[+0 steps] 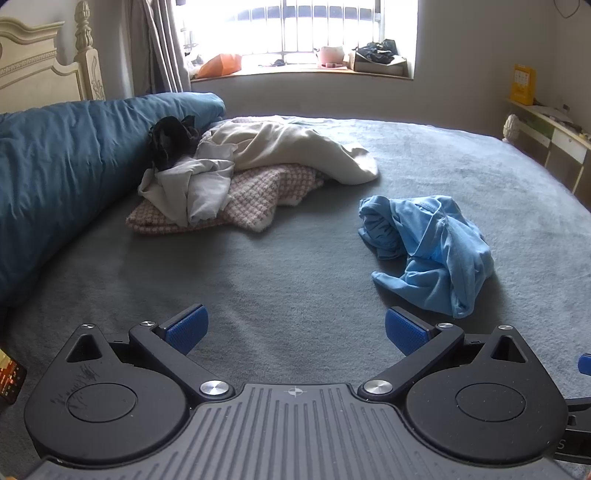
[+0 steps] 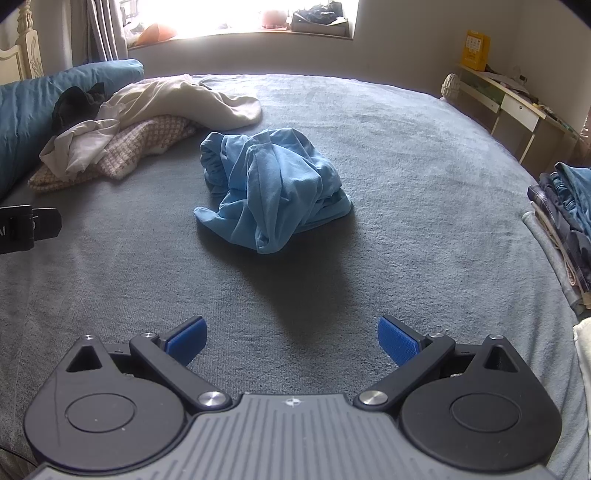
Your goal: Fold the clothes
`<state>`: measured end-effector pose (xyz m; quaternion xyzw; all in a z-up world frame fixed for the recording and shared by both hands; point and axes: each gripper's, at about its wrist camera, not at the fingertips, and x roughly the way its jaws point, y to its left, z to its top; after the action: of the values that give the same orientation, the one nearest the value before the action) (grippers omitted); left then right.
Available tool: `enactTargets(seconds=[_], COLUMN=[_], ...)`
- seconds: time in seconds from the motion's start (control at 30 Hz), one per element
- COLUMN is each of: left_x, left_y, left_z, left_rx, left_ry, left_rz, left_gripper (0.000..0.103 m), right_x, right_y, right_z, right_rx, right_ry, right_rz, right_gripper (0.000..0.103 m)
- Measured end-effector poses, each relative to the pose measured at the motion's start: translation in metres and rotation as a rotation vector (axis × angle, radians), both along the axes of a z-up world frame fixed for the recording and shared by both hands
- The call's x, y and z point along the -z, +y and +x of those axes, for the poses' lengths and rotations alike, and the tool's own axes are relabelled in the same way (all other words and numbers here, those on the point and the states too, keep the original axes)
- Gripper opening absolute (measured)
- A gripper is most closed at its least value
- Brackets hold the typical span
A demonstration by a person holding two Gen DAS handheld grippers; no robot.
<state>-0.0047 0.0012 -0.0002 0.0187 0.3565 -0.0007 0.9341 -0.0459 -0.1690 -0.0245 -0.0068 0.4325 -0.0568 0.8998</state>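
Bedroom with a grey-covered bed under a bright window

Daylight floods through a barred window [image 1: 295, 29] above a cluttered sill [image 1: 303, 70]; grey curtains [image 1: 159, 44] hang at its left. A cream carved headboard [image 1: 40, 62] stands at the far left corner of the bed [image 1: 295, 266], a pale desk [image 2: 517, 107] along the right wall, a yellow box [image 2: 476, 50] on it.

Daylight from blown-out window [image 1: 295, 29], soft shadows on bed [image 2: 406, 184], fisheye warp w/ dark corners.
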Motion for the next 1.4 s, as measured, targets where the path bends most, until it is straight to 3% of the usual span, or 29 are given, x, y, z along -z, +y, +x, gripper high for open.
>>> enactTargets(seconds=[1.0,1.17,1.4], left_x=[0.004,0.006,0.018], left_y=[0.002,0.012,-0.001], left_z=[0.0,0.011,0.032], left_rx=[0.01,0.029,0.067], left_ry=[-0.022,0.007,0.01], left_rz=[-0.003,-0.1,-0.044], left_gripper=[0.103,0.103,0.103], right_x=[0.002,0.001,-0.007], right_y=[-0.007,-0.018,-0.036], right_z=[0.001,0.007,0.02], right_rx=[0.015,0.013,-0.034], right_ry=[-0.01,-0.02,-0.14], right_rz=[0.006,0.028,0.041], right_gripper=[0.101,0.102,0.102])
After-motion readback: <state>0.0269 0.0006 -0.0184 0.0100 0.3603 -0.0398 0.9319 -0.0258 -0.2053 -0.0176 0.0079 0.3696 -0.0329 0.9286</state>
